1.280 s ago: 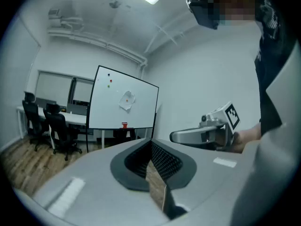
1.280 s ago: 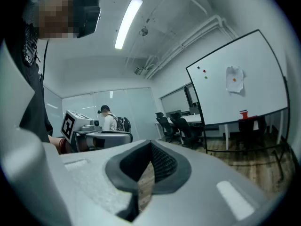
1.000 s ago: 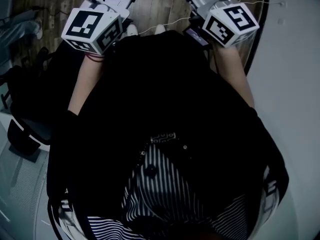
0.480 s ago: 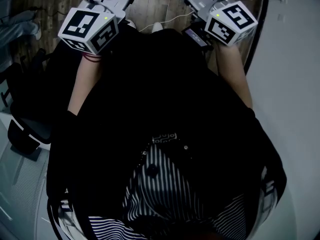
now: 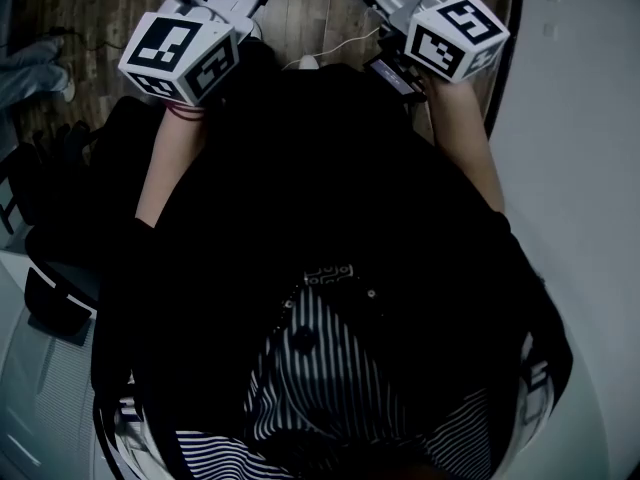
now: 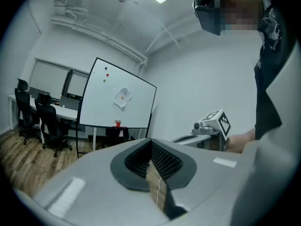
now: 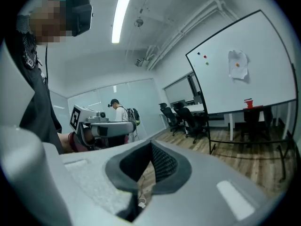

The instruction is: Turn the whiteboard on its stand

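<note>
You're wearing a black top (image 5: 330, 168) over a striped black-and-white shirt (image 5: 310, 368); your grey left gripper (image 6: 151, 150) and right gripper (image 7: 149, 157) carry square-marker cubes.

- No words or numbers that I can read anywhere right now.
- Left cube (image 5: 180, 56) and right cube (image 5: 455, 36): black-and-white square markers only, no letters.
- Paper (image 7: 236, 64) on the whiteboard (image 7: 221, 88), two o'clock: too small to read.

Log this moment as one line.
stage: no contact yet | left tool: shut, empty | right tool: shut, empty | white rectangular whiteboard on black stand: upright, apart from both tools, untouched
</note>
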`<state>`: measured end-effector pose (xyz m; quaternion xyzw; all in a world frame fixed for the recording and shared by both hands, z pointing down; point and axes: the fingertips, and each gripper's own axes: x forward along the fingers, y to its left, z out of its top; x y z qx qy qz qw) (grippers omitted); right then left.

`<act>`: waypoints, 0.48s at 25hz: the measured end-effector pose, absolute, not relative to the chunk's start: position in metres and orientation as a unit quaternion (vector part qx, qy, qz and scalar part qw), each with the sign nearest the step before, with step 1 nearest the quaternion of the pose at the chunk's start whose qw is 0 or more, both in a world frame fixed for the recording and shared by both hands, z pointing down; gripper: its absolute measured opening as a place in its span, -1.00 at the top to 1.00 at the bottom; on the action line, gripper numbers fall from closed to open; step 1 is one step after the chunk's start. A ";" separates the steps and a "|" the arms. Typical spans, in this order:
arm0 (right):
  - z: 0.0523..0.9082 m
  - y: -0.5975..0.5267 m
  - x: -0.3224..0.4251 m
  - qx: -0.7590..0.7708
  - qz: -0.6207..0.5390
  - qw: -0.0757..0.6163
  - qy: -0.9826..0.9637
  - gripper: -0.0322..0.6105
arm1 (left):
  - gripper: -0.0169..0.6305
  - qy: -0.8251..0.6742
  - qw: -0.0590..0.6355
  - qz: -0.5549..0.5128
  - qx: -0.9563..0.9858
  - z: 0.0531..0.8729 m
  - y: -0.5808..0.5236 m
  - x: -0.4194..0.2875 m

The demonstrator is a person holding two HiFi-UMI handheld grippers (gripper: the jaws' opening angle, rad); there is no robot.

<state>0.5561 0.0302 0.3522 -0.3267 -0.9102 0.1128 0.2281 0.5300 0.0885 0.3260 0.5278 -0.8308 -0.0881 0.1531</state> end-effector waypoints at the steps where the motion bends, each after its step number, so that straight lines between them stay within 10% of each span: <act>1: 0.354 0.029 0.556 -0.325 0.111 0.225 -0.912 0.90 | 0.95 -0.833 0.150 -0.085 0.526 0.328 0.090 0.529; 12: 0.349 0.029 0.552 -0.321 0.139 0.192 -0.917 0.90 | 0.95 -0.789 0.156 -0.055 0.592 0.334 0.070 0.544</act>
